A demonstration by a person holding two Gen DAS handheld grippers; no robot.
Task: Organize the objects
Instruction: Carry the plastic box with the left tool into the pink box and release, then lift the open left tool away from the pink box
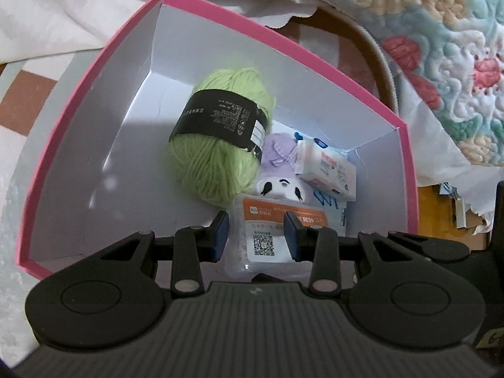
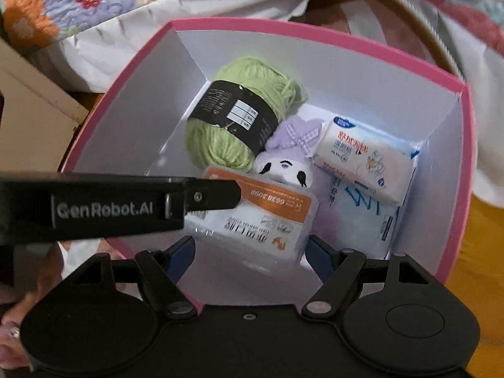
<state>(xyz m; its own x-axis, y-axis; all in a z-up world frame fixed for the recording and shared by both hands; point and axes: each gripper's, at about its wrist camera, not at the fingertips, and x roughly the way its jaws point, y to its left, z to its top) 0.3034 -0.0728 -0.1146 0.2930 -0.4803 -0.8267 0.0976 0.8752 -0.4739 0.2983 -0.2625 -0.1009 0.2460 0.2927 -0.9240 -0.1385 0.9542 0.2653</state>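
A clear plastic box with an orange label (image 1: pixel 267 233) (image 2: pixel 261 217) hangs tilted over the near end of a pink box (image 1: pixel 283 53) (image 2: pixel 315 34) with white walls. My left gripper (image 1: pixel 256 234) is shut on one end of the plastic box; one of its fingers (image 2: pixel 220 193) lies across the orange label. My right gripper (image 2: pixel 250 249) grips the same box across its width, a pad against each side. Inside the pink box lie a green yarn ball (image 1: pixel 217 163) (image 2: pixel 220 145), a plush toy with a purple hat (image 1: pixel 280 186) (image 2: pixel 283 167) and a tissue pack (image 1: pixel 327 170) (image 2: pixel 362 163).
A flat pack with blue print (image 2: pixel 362 217) lies under the tissue pack. A flowered quilt (image 1: pixel 441 47) (image 2: pixel 63 6) and white cloth (image 1: pixel 47 9) crowd the pink box's far side. A beige board (image 2: pixel 31 100) stands to its left. A person's hand (image 2: pixel 19 315) shows at the lower left.
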